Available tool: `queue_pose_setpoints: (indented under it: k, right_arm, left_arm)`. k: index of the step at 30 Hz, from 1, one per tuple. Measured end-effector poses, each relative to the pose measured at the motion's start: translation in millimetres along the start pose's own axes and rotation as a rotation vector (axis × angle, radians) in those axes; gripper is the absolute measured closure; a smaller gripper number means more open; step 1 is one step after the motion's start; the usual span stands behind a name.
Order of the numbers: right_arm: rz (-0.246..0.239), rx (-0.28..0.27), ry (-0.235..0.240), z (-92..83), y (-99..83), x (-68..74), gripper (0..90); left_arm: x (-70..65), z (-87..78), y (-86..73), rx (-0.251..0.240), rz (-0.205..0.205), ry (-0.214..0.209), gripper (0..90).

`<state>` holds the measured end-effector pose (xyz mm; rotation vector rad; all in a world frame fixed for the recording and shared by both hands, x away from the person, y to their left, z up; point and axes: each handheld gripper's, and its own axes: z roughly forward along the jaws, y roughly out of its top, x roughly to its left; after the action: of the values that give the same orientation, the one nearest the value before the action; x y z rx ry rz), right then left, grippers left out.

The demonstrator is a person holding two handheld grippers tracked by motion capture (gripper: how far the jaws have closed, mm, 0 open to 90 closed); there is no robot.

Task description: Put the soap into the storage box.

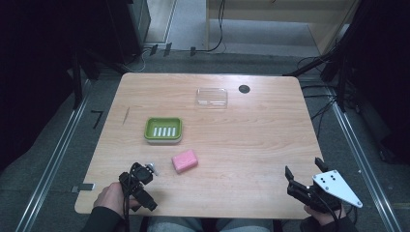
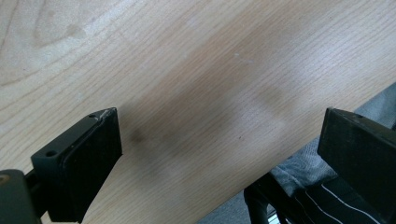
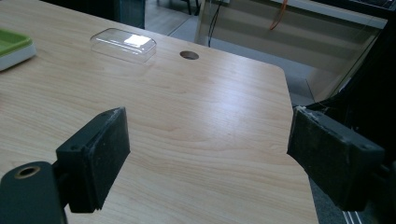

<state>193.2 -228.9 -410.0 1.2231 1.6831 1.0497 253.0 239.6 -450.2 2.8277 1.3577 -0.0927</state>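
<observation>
Soap [image 1: 185, 160], a pink rounded bar with a matte, waxy look, lies on the table [image 1: 241, 145] just ahead and to the right of the left gripper [image 1: 143, 175], near its fingers but not touching them. The table is a broad slab of pale wood grain with rounded corners and a small dark round hole [image 1: 244, 88] near its far edge. Beyond the soap, further from the left fingers, sits the dish [image 1: 163, 129], a green rounded-rectangle tray on a pale base with a row of white slots in its floor; well past it lies a clear, glossy plastic lid [image 1: 212, 97]. In the left gripper view its black, flat-faced fingers [image 2: 88, 158] stand spread wide over bare wood at the near table edge, nothing between them. The right gripper [image 1: 304, 181] hovers at the near right corner, well apart from the soap, its ribbed black fingers [image 3: 100, 149] likewise spread with only tabletop between. The work appears to be at its start: both tools open, nothing yet grasped. The next move likely calls for swinging the left gripper over the bar, straddling its narrow sides, and closing gently, since the smooth soap could slip, before carrying it to the dish.
</observation>
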Motion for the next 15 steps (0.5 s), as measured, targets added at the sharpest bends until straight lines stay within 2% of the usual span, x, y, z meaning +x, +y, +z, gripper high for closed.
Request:
queue_pose_setpoints:
  k: [10, 15]
  right_arm:
    - [0.008, 0.004, -0.005, -1.4, -0.5, -0.6, 13.7]
    - [-0.002, 0.004, -0.004, -0.3, -0.1, 0.2, 13.7]
  left_arm:
    - [-0.8, 2.7, 3.7, 0.014, 0.024, -0.013, 0.3]
    - [-2.7, 2.5, 4.8, 0.006, 0.042, -0.014, 0.3]
